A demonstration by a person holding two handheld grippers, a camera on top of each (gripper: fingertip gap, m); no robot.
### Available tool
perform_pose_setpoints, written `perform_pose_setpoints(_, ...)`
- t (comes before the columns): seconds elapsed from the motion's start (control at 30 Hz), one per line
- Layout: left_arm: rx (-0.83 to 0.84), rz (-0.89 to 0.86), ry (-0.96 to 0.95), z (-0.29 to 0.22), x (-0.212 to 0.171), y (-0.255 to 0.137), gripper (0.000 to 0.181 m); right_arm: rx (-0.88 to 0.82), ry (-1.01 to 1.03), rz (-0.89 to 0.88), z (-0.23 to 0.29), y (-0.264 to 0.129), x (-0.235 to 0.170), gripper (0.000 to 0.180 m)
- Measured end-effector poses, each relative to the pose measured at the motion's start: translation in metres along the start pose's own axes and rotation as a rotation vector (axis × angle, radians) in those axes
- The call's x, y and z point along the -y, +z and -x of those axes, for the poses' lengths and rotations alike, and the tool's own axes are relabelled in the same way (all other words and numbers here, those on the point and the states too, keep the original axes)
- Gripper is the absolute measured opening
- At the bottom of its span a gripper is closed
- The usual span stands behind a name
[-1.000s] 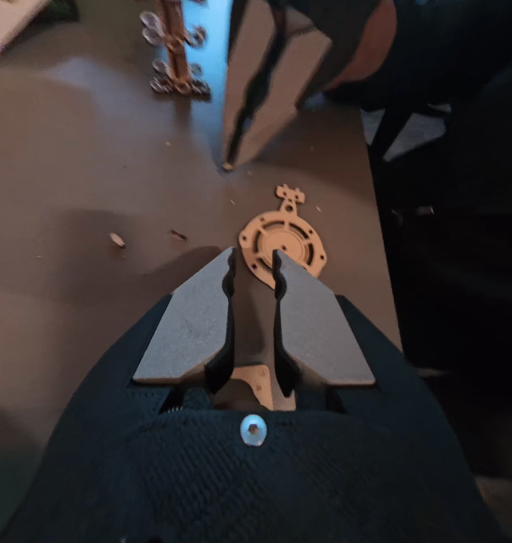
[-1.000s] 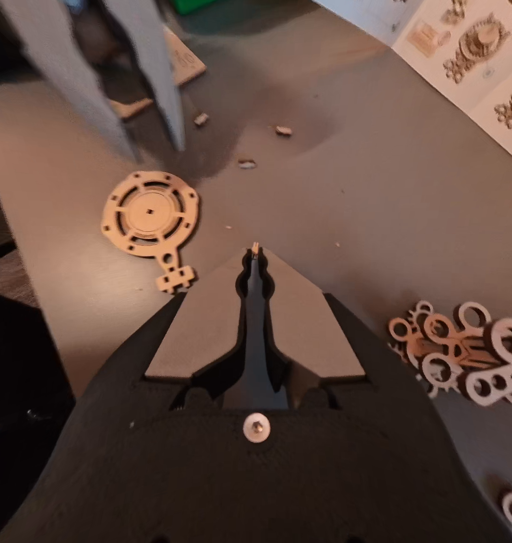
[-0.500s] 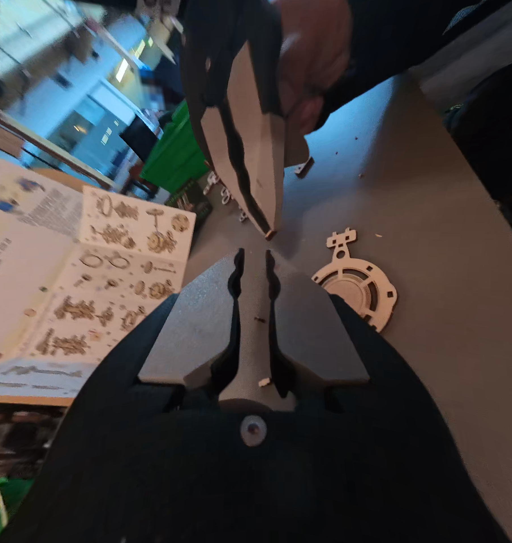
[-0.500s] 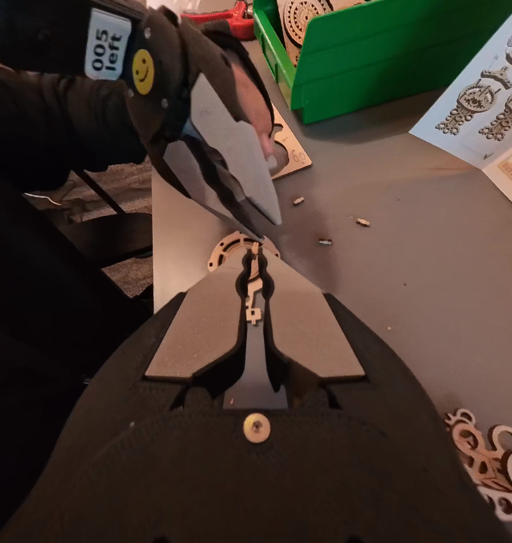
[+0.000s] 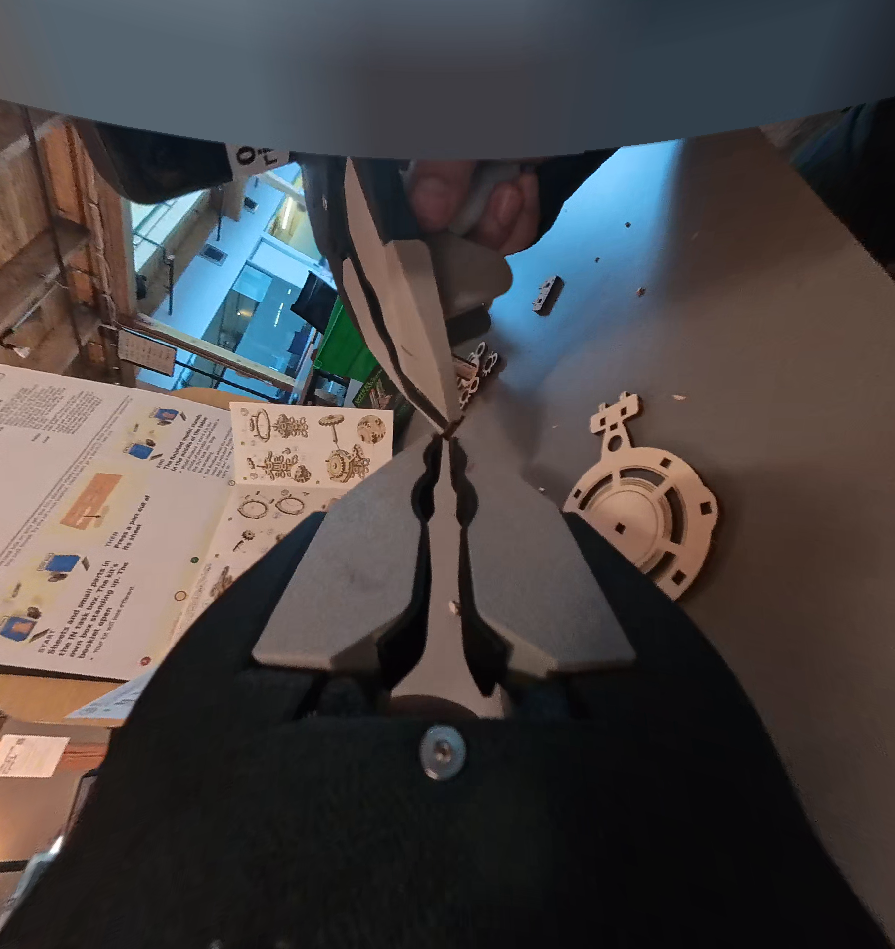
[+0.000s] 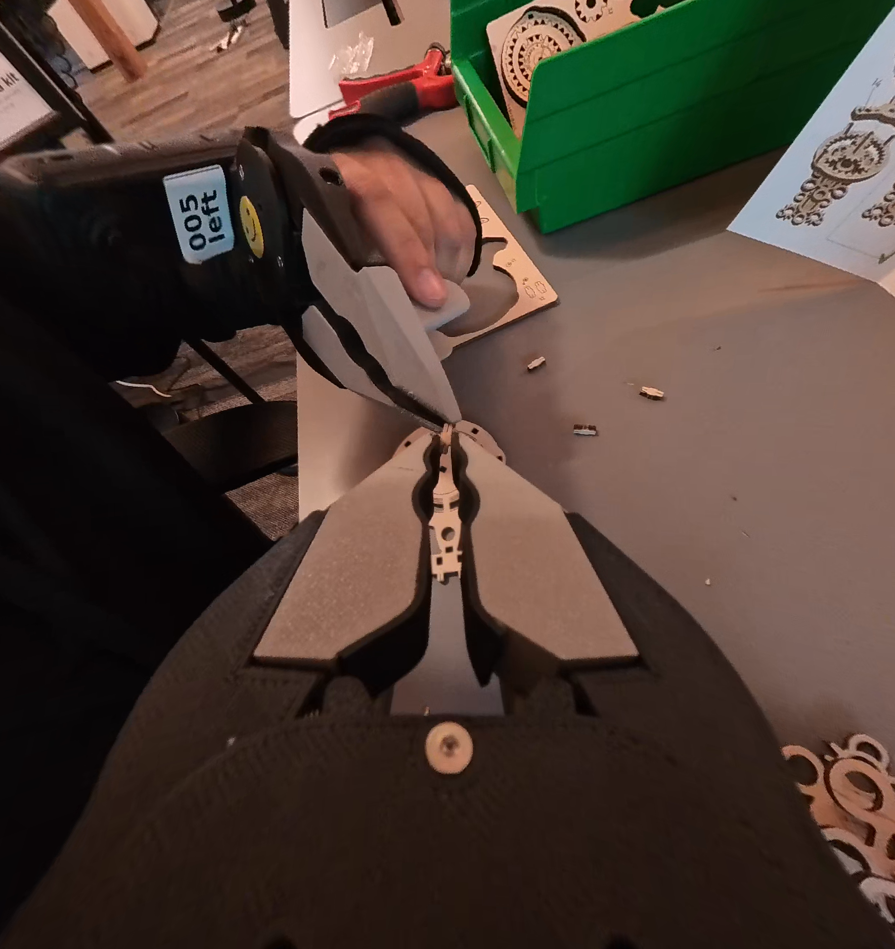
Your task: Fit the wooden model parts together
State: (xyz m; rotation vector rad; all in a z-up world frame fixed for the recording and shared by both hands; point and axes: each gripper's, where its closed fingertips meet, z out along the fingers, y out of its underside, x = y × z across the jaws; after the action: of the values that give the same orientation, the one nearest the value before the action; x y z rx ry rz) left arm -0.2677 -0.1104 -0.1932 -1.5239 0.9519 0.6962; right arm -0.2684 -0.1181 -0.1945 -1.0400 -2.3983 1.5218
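A tiny wooden piece [image 6: 448, 429] is pinched at the tips of my right gripper [image 6: 448, 437], which is shut on it above the grey table. My left gripper [image 5: 443, 442] meets it tip to tip and has closed to a narrow gap on the same piece [image 5: 451, 427]. In the right wrist view the left gripper [image 6: 437, 418] comes in from the upper left, held by a hand. A round slotted wooden disc with a stem [image 5: 640, 518] lies flat on the table to the right of my left fingers. In the right wrist view the disc [image 6: 481, 437] lies beneath my right fingertips.
An open instruction booklet [image 5: 101, 513] lies on the left; it also shows at the far right of the right wrist view [image 6: 872, 154]. A green bin [image 6: 640, 128] holds a wooden sheet. A punched-out sheet [image 6: 517, 298], loose wood scraps [image 6: 584, 430] and a pile of ring parts [image 6: 856, 801] lie around.
Both grippers have risen from the table and come together tip to tip. My left gripper was open and has closed onto the small piece that the right one holds.
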Motion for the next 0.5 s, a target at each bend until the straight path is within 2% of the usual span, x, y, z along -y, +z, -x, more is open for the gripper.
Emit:
perform_pose_setpoints(0.1,0.022,-0.001,0.032,0.001,0.002,0.0,0.004,0.032,0.021,-0.01,0.003,0.001,0.001,0.0)
perform_pose_setpoints(0.3,0.01,0.011,0.043,-0.001,0.001,0.0,0.002,0.038,0.015,-0.007,0.003,0.002,0.001,0.0)
perform_pose_setpoints(0.5,0.078,0.037,0.093,0.012,0.0,-0.004,0.001,0.058,0.058,-0.071,0.001,-0.002,0.013,0.001)
